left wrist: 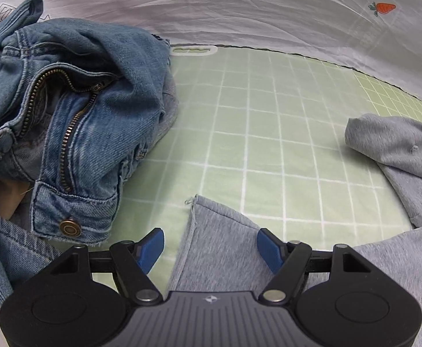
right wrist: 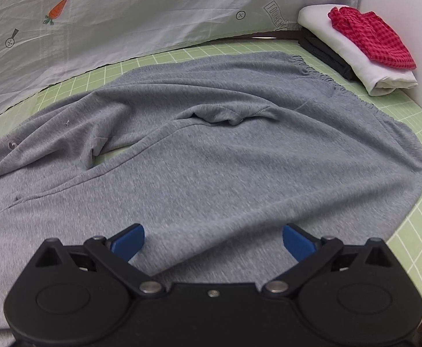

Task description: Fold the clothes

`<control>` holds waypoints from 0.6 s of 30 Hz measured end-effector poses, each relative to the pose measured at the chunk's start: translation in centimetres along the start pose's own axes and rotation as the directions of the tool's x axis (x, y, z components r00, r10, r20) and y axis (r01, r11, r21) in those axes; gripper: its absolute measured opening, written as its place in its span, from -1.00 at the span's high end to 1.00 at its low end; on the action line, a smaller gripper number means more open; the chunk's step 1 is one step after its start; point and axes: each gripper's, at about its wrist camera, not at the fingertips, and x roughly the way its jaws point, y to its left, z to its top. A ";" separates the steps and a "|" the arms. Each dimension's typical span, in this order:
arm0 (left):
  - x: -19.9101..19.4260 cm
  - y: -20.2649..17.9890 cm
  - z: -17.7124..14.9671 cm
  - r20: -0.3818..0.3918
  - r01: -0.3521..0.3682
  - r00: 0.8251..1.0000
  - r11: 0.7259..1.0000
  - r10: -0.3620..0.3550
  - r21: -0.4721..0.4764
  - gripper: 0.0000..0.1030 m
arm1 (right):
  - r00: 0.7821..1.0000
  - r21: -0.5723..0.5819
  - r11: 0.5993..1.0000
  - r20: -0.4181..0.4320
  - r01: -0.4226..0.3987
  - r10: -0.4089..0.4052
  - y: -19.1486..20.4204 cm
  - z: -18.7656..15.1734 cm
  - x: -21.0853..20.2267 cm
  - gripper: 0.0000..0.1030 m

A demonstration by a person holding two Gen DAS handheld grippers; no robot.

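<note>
Grey sweatpants (right wrist: 211, 159) lie spread on the green grid mat (right wrist: 407, 202), waistband toward the far right, legs running left. In the left wrist view one leg hem (left wrist: 211, 231) lies under my left gripper (left wrist: 210, 245), which stands open above the hem corner, pads apart and not pressing the cloth. The other leg end (left wrist: 398, 141) lies at the right. My right gripper (right wrist: 213, 241) hangs open over the seat of the grey sweatpants, nothing pinched between its blue fingertips (right wrist: 130, 240).
A crumpled pair of blue jeans (left wrist: 75, 115) sits on the mat's left end, zipper and brass button showing. At the far right corner a folded stack (right wrist: 355, 55) holds dark, white and red checked cloth. A white printed sheet (right wrist: 153, 8) forms the backdrop.
</note>
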 end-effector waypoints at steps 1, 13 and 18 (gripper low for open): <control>0.1 0.0 -0.2 0.003 0.001 1.000 1.000 -0.001 -0.001 -0.40 | 1.000 0.008 1.000 -0.007 0.010 -0.010 -0.1 -0.1 -0.1 -1.00; -1.2 1.5 -1.3 0.123 -0.055 0.990 0.994 0.066 -0.091 0.91 | 0.999 0.078 0.997 -0.040 0.002 0.001 -1.1 0.0 0.4 -1.00; -2.3 4.4 -0.9 0.143 -0.124 0.977 0.968 0.157 -0.216 0.90 | 0.999 0.092 0.996 -0.042 -0.008 0.012 -1.8 0.0 0.9 -1.00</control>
